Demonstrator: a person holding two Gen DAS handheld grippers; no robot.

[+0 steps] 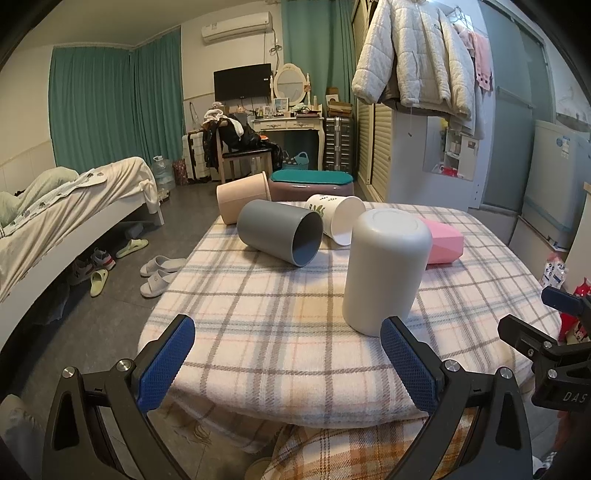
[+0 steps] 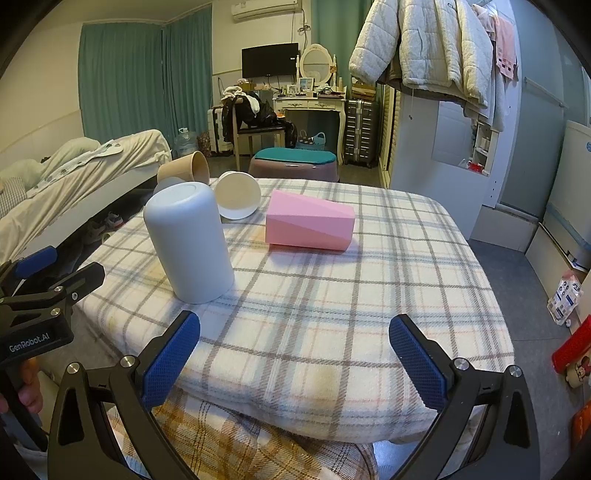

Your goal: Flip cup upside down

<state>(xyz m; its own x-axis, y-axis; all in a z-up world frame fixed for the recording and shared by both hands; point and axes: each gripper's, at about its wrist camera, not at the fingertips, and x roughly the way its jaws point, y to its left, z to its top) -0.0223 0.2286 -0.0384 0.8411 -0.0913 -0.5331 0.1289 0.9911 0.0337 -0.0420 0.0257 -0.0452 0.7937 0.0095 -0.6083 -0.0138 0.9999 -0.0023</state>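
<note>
White-grey cup [image 1: 384, 269] stands upside down on the plaid blanket [image 1: 288, 332], base up, mouth on the cloth — near the front of the table, free of both grippers. Left gripper [image 1: 288, 362] hovers at the near edge with its blue pads [image 1: 166, 365] spread wide, nothing between them; its right pad sits just in front of the cup's lower rim in the left wrist view, contact unclear. Right gripper [image 2: 295, 358] is also splayed wide and empty over the near edge, the cup [image 2: 188, 243] ahead and to its left.

Other cups lie on their sides behind: dark grey cup [image 1: 280, 236] with mouth toward the camera, white cup with leaf print [image 1: 336, 218], beige cup [image 1: 243, 201] at the far left edge, pink faceted cup [image 2: 308, 225] to the right of the upturned one.

Writing — "GenRobot.AI" on the left gripper's body [image 2: 29, 343] as seen from the right wrist camera; "DAS" partly readable on the right gripper's body [image 1: 565, 373] at the edge of the left wrist view. Air conditioner [image 1: 236, 26] carries a label too small to read.

Background: white padded jacket [image 1: 413, 55] hanging, green curtains [image 1: 92, 107], TV [image 1: 242, 79], bed [image 1: 74, 206].
</note>
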